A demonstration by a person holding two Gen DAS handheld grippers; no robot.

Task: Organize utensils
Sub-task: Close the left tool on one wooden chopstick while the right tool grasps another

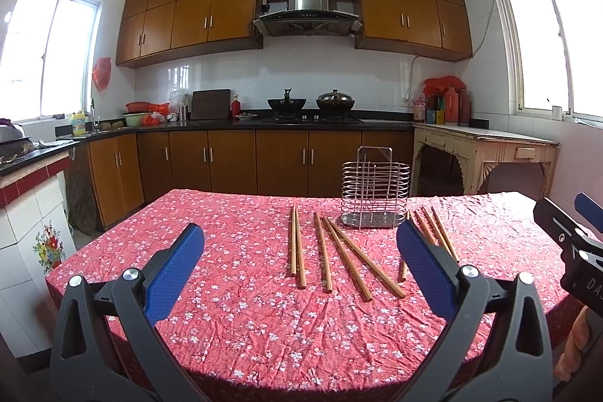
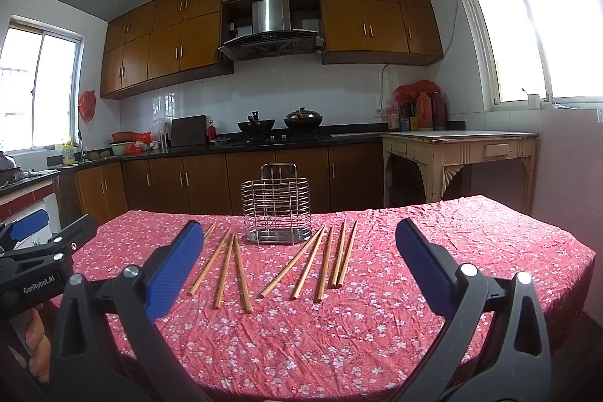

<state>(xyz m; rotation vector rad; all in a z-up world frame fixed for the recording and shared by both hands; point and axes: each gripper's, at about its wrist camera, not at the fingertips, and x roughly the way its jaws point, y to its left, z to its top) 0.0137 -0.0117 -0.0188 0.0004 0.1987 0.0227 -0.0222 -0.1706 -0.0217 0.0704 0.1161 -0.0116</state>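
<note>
Several wooden chopsticks (image 1: 324, 253) lie loose on the red flowered tablecloth (image 1: 245, 326), fanned out in front of a wire utensil holder (image 1: 375, 193) that stands upright and looks empty. My left gripper (image 1: 300, 236) hovers open over the near table edge, short of the chopsticks, with nothing between its blue pads. In the right wrist view the same chopsticks (image 2: 297, 266) spread either side of the holder (image 2: 277, 204). My right gripper (image 2: 299, 232) is open too, held back from them. Each gripper shows at the edge of the other's view.
The table (image 2: 490, 225) ends close behind the holder and drops off at the right. Beyond it are kitchen cabinets (image 1: 286, 161), a stove with pans (image 1: 311, 102) and a cream side table (image 1: 486, 147). A hand (image 2: 35, 345) holds the left gripper.
</note>
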